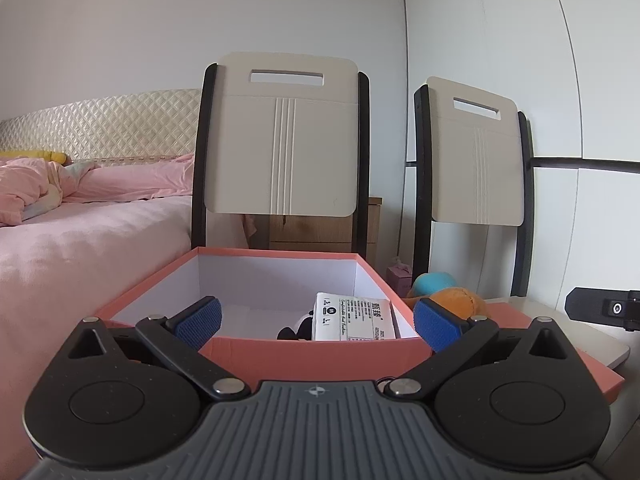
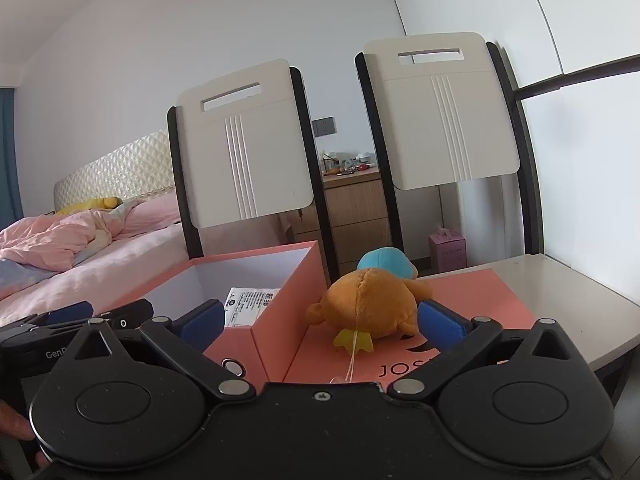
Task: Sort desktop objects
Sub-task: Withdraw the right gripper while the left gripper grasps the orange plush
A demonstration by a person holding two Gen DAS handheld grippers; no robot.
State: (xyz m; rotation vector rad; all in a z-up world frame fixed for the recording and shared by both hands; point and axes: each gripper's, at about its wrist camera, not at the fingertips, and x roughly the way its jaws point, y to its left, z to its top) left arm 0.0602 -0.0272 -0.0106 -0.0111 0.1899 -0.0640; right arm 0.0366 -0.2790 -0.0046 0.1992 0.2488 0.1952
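An open pink box [image 1: 304,354] with a white inside stands on the desk; it also shows in the right wrist view [image 2: 280,300]. In it lie a white labelled packet [image 1: 352,318] and a black-and-white thing [image 1: 298,330]. My left gripper [image 1: 316,320] is open and empty at the box's near wall. An orange plush toy [image 2: 370,304] with a blue plush [image 2: 386,260] behind it lies on the pink lid [image 2: 476,292] right of the box. My right gripper [image 2: 320,320] is open and empty, its fingers either side of the orange plush's near end.
Two white chair backs [image 2: 244,144] [image 2: 448,108] stand behind the desk. A bed with pink covers [image 1: 80,232] is at left. A wooden drawer unit [image 2: 356,212] and a small pink box [image 2: 447,252] are behind. The grey desk edge [image 2: 592,308] is at right.
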